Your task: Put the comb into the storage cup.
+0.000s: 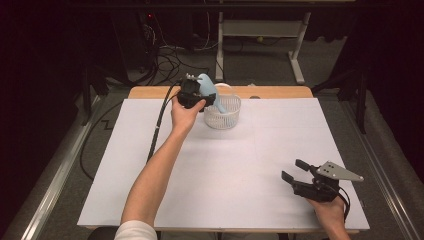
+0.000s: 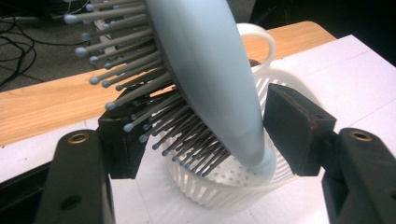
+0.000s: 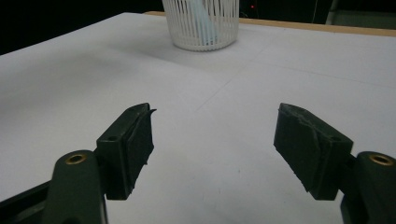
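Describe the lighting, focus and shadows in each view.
High view: white table brightly lit, surroundings dark, image soft. Left gripper view: the pale blue hairbrush looms close, its top slightly soft, white basket sharper. Right gripper view: the right tongs dark and grainy, faint shadow beneath the basket.

My left gripper (image 1: 196, 96) is black and blocky, with a black cable running from it down to 7 o'clock. My right gripper (image 1: 294, 175) is black too, topped by a grey three-cornered plate (image 1: 340, 171) with dark screw holes and a cable looping at 4 o'clock. My jaws are matte black blocks with worn pads (image 3: 306, 140) and a brass-coloured rivet (image 3: 75, 159) on each arm. White short sleeve (image 1: 135, 230) on my left arm; forearms bare.
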